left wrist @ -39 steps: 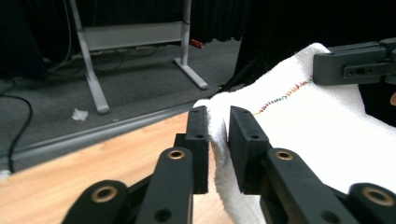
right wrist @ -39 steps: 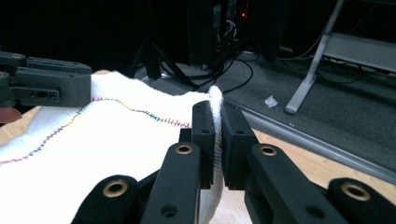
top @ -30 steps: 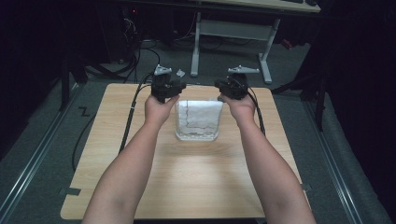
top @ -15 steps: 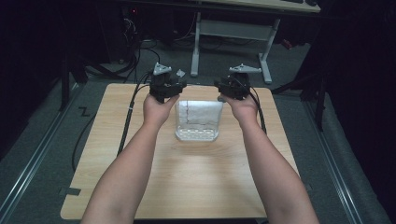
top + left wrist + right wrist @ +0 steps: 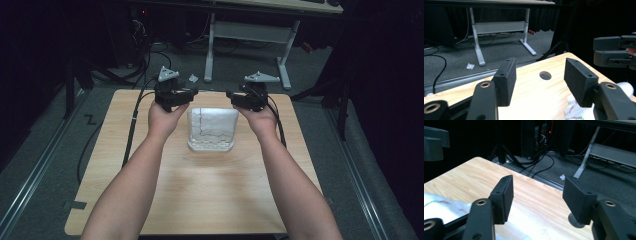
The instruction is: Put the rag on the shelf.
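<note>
Item: folded white cloth (image 5: 211,129), laid flat on the wooden bench (image 5: 200,195), toward its far edge. Left hand-held gripper (image 5: 192,95) and right hand-held gripper (image 5: 231,96) are held above the cloth's far corners; jaws just opened, nothing between them.

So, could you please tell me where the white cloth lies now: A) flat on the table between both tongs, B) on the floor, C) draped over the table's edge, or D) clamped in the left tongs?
A: the white cloth lies flat on the wooden table, and the left tongs and right tongs both stand open with nothing between their pads.
</note>
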`<state>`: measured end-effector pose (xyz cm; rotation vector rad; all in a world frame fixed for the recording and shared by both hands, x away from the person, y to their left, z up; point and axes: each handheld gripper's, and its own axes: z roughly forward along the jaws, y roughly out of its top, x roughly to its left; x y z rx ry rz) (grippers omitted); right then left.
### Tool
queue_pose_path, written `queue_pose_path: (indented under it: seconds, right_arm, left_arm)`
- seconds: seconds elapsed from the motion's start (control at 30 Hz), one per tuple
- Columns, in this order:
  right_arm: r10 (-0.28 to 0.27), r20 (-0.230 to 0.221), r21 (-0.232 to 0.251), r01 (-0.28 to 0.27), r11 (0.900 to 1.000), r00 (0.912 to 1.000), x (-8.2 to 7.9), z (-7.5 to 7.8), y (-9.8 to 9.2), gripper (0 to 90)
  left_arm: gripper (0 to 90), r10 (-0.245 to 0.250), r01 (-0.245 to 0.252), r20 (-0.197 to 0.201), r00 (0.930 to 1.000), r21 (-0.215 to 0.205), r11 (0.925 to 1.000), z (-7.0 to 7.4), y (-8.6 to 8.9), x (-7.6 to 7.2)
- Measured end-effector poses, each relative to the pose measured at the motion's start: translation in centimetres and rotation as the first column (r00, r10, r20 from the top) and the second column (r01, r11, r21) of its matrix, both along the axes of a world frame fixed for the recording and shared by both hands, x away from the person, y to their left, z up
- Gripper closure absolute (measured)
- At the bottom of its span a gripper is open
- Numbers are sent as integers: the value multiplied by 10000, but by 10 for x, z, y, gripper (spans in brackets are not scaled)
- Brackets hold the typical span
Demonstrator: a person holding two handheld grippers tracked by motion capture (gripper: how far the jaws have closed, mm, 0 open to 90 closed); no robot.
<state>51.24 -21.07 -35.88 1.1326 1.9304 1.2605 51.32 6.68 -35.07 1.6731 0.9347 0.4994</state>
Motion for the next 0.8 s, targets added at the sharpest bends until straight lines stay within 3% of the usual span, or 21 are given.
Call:
queue_pose_path:
  seconds: [0.17,0.27,0.37,0.5,0.67,0.8]
  right_arm:
    - [-46,79,107,46,9999,10000,-13,-5,-8,398]
    - [8,63,258,-10,9997,10000,-22,-7,-15,394]
    - [-87,265,338,78,9994,9996,-35,-10,-23,394]
    - [-118,271,289,110,9995,9996,-53,-16,-33,390]
    - [-153,560,10,153,9999,9983,-83,-22,-46,387]
    - [-84,694,-112,92,9999,9976,-110,-30,-55,399]
  left_arm:
    - [414,-80,80,147,9999,29,10000,-3,5,-13]
    - [406,-262,261,23,9997,37,9997,-7,9,-22]
    - [402,-313,313,155,9994,-8,9995,-13,16,-38]
    - [400,-275,274,388,9989,14,9996,-23,31,-63]
    - [399,-278,285,350,9990,-187,9994,-37,59,-95]
    - [398,-311,312,105,9995,-96,9995,-58,80,-119]
